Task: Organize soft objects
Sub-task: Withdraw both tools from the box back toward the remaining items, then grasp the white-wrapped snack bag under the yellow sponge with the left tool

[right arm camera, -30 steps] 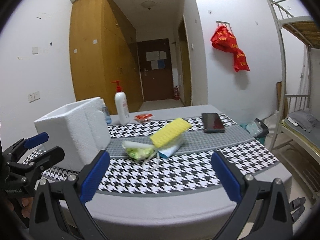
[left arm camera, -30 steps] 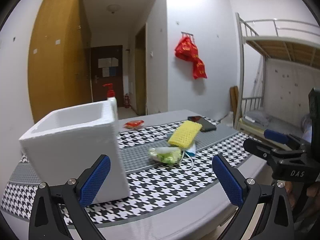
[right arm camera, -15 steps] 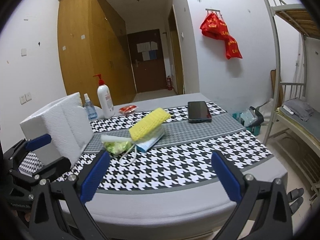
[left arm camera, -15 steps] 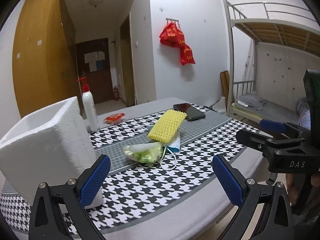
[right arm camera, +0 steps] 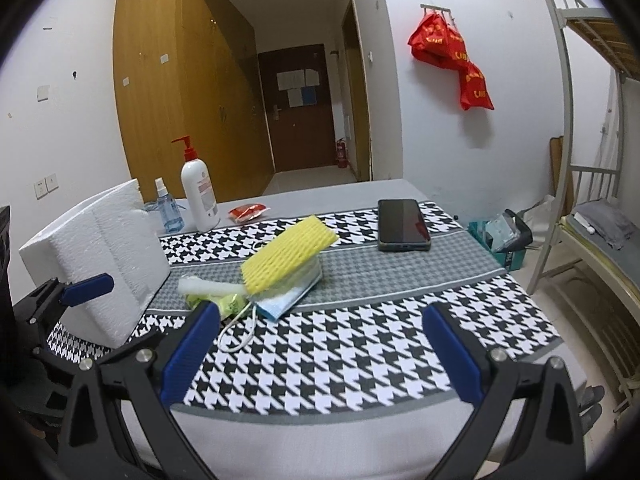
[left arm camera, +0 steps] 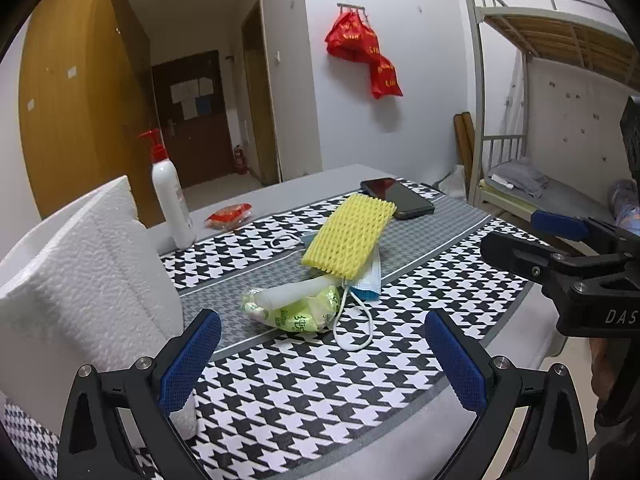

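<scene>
While nothing has yet been grasped, the approach step is judged to be in hand. The left gripper [left arm camera: 320,354] is held with its jaws spread wide and empty, and the right gripper [right arm camera: 320,350] is likewise held wide open with nothing between its pads. Both are kept above the near edge of the table [right arm camera: 360,432], short of the soft pile. The white foam box [left arm camera: 80,280] is taken as landmark: just to its right lies the green packet [left arm camera: 296,312], then the yellow foam net [left arm camera: 348,240] resting on the blue face mask [right arm camera: 280,300], whose ear loop [left arm camera: 356,332] trails toward the grippers. Next, one gripper would need to be carried forward and lowered over a soft item, then closed gently.
</scene>
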A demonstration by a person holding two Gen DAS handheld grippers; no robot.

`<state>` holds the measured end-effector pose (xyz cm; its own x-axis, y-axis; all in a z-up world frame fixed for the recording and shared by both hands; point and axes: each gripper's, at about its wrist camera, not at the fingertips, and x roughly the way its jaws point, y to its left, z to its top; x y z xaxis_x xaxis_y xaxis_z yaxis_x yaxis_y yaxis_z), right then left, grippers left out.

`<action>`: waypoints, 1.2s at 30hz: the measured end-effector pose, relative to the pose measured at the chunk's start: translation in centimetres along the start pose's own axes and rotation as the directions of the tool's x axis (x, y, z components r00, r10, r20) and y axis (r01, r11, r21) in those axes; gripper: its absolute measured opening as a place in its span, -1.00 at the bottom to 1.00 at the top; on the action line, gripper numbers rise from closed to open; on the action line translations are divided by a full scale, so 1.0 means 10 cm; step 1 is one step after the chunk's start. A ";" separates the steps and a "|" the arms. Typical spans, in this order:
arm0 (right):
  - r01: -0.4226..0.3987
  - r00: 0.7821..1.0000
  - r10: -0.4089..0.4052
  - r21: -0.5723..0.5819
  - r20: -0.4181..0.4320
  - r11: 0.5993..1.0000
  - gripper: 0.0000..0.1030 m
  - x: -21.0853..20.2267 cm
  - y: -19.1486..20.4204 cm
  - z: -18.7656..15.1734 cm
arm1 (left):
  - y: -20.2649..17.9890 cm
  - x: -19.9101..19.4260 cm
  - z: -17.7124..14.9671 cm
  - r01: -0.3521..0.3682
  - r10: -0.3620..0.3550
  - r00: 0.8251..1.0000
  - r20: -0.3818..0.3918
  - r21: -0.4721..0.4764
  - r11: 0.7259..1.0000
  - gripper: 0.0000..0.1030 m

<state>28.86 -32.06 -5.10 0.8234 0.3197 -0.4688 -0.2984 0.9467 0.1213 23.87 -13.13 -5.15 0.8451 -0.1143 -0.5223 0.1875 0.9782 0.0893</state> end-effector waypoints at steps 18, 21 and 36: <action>-0.007 0.997 0.005 -0.028 -0.080 1.000 0.99 0.53 0.05 0.16 | 0.11 0.46 0.07 -0.054 0.055 0.994 -0.093 0.005 0.999 0.98; -0.011 0.996 0.009 -0.024 -0.087 1.000 0.99 0.57 0.04 0.18 | 0.19 0.50 0.08 -0.040 0.037 0.994 -0.102 -0.024 0.999 0.98; -0.014 0.993 0.010 -0.033 -0.119 0.999 0.99 0.74 0.10 0.18 | 0.46 0.71 0.09 -0.073 0.072 0.988 -0.134 -0.008 0.997 0.96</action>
<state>35.54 -28.69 -6.83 0.7568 0.3225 -0.5685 -0.3260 0.9401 0.0993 31.20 -9.61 -7.71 0.7818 -0.0197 -0.6232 0.1210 0.9853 0.1207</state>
